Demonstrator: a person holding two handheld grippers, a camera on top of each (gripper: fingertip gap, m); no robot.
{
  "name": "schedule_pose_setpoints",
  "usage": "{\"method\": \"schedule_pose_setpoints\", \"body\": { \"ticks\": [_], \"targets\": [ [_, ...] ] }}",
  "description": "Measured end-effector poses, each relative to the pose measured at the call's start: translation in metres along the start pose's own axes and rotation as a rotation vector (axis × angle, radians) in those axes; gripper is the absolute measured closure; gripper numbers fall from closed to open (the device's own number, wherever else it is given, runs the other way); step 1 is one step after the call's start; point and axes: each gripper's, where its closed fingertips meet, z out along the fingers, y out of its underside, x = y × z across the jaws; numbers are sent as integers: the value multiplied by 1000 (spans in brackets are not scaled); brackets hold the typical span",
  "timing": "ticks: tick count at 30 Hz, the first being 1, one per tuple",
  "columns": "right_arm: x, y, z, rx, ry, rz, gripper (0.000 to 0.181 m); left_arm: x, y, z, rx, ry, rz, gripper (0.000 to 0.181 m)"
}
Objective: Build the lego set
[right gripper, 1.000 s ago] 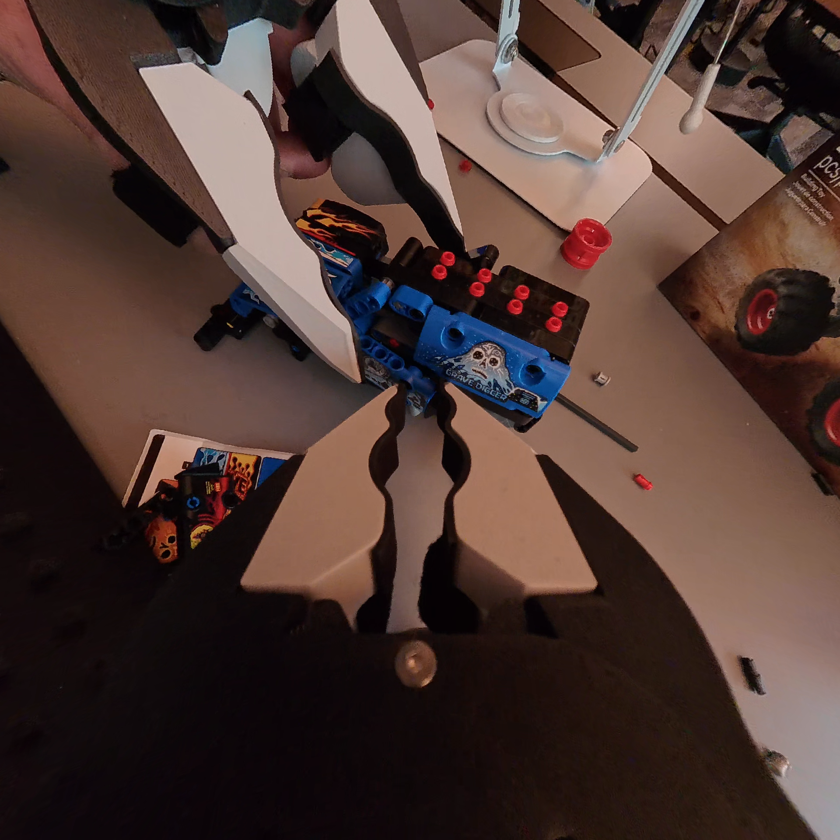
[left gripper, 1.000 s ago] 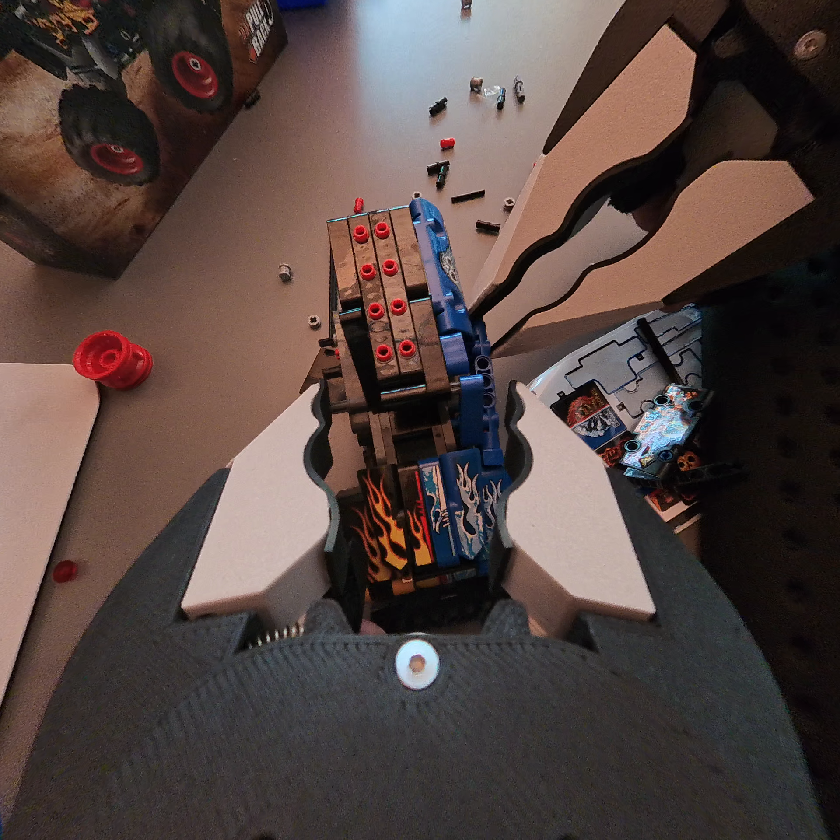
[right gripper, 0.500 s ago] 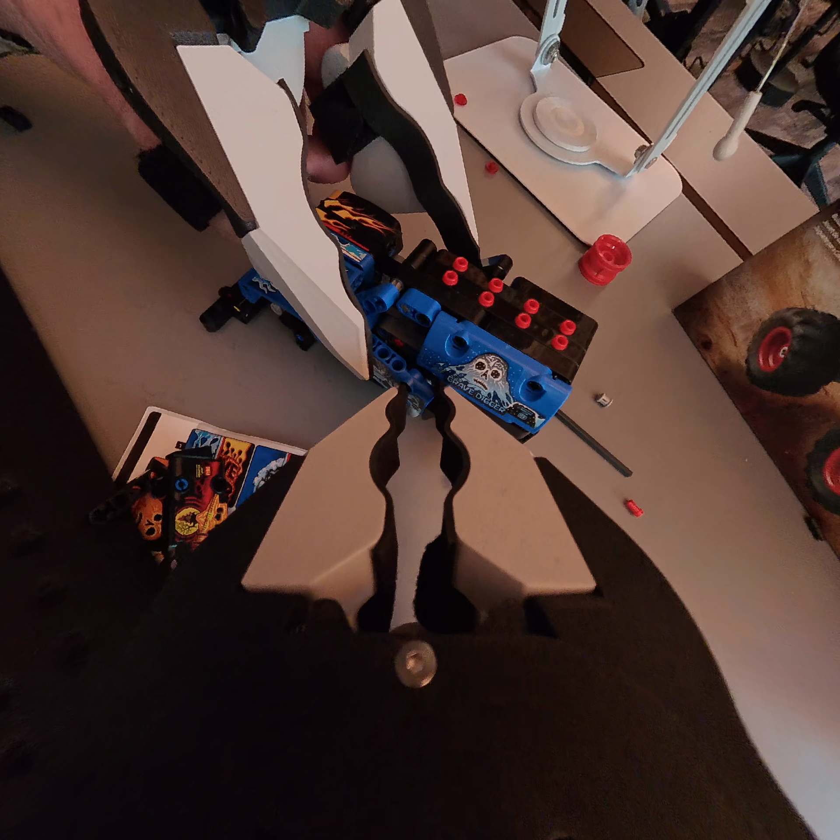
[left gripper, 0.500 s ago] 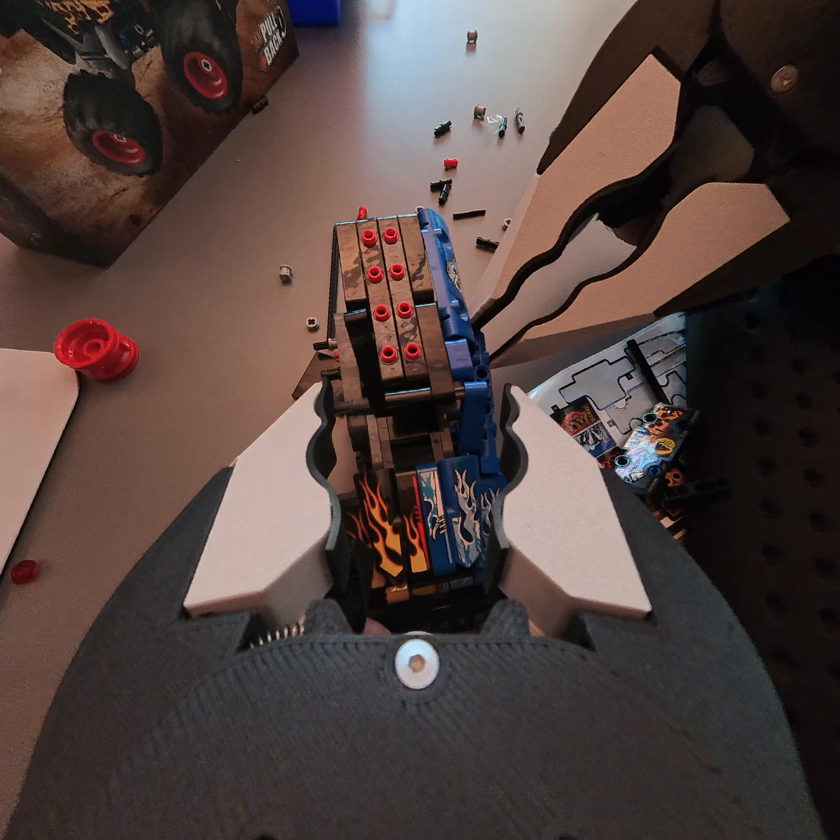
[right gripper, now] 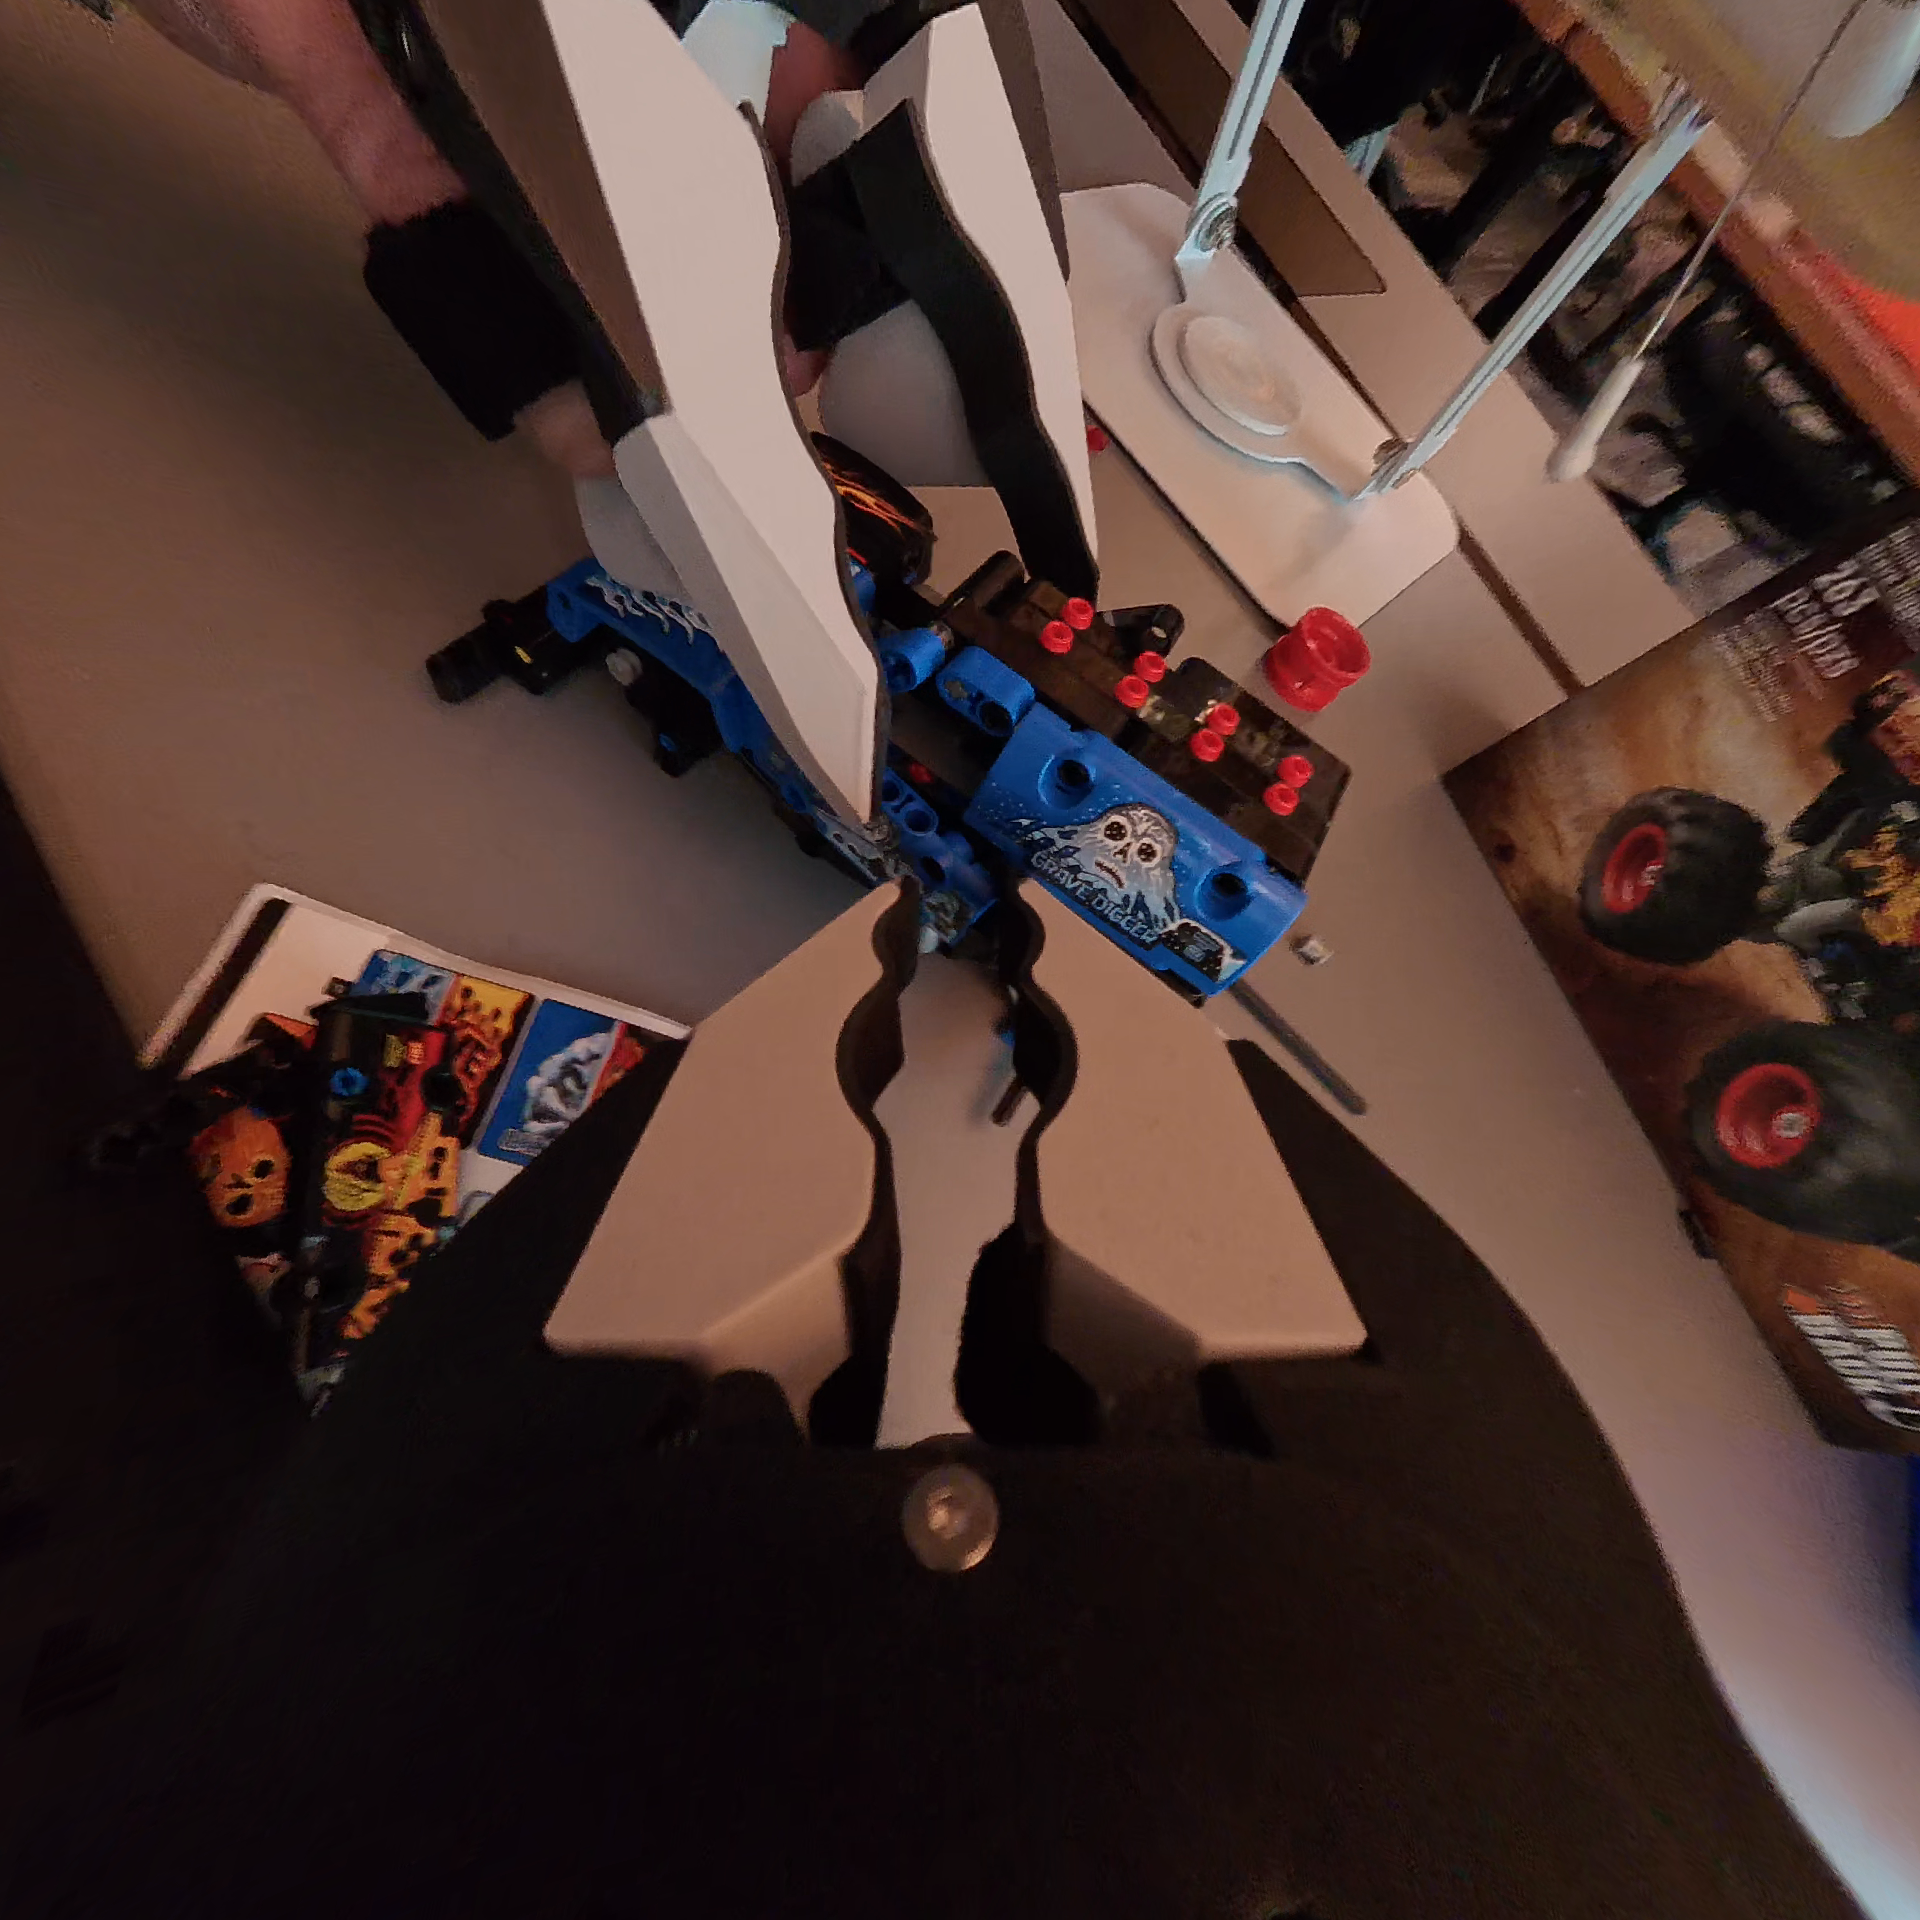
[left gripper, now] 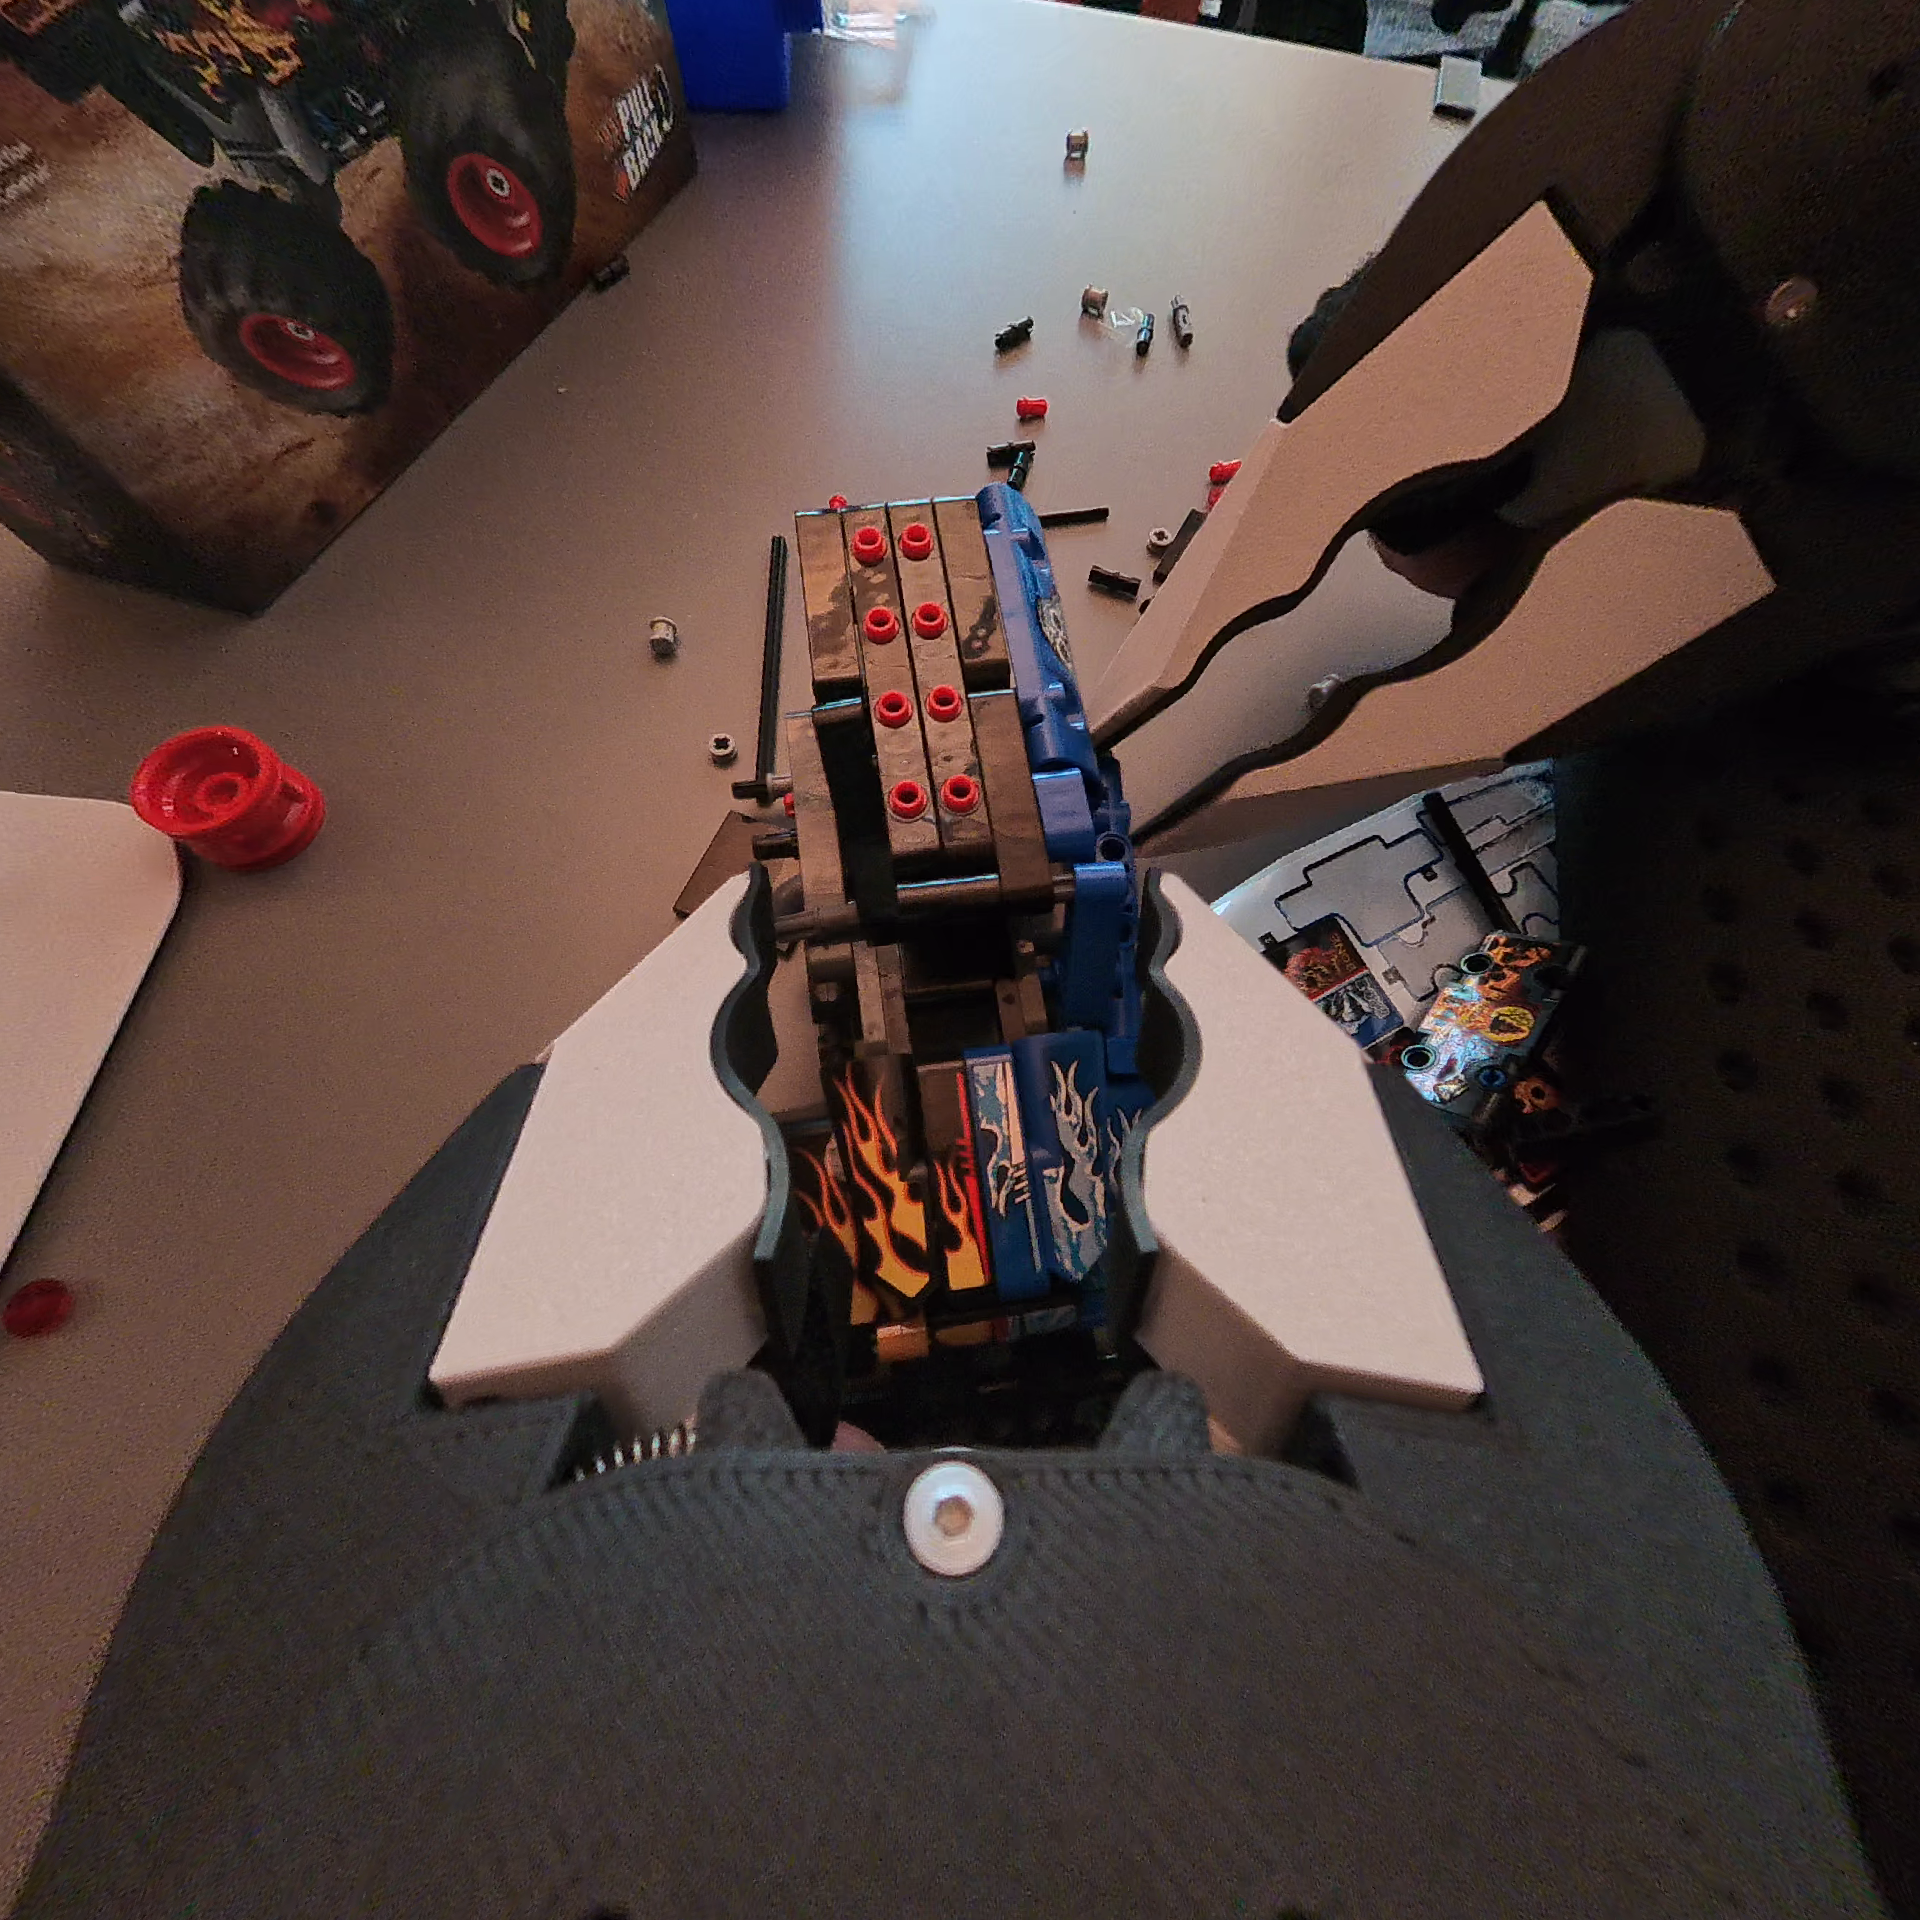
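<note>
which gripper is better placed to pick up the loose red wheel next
Right. The left hand-held gripper is clamped on the truck body, steadying it. The right hand-held gripper holds nothing, so it seems freer to fetch the red wheel.

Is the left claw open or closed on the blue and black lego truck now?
Closed on it. The left claw has the lego truck body between its two fingers, touching both sides.
</note>
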Motion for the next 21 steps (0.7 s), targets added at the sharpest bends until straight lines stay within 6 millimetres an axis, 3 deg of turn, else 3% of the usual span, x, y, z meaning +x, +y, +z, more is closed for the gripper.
{"method": "schedule_pose_setpoints", "body": {
  "ticks": [14,21],
  "targets": [
    [1,0,-1,-16,100,-116,170,1,-1,0,26,20,-29,113],
    [1,-1,2,-26,57,-115,172,1,-1,1,30,20,-41,112]
  ]
}}
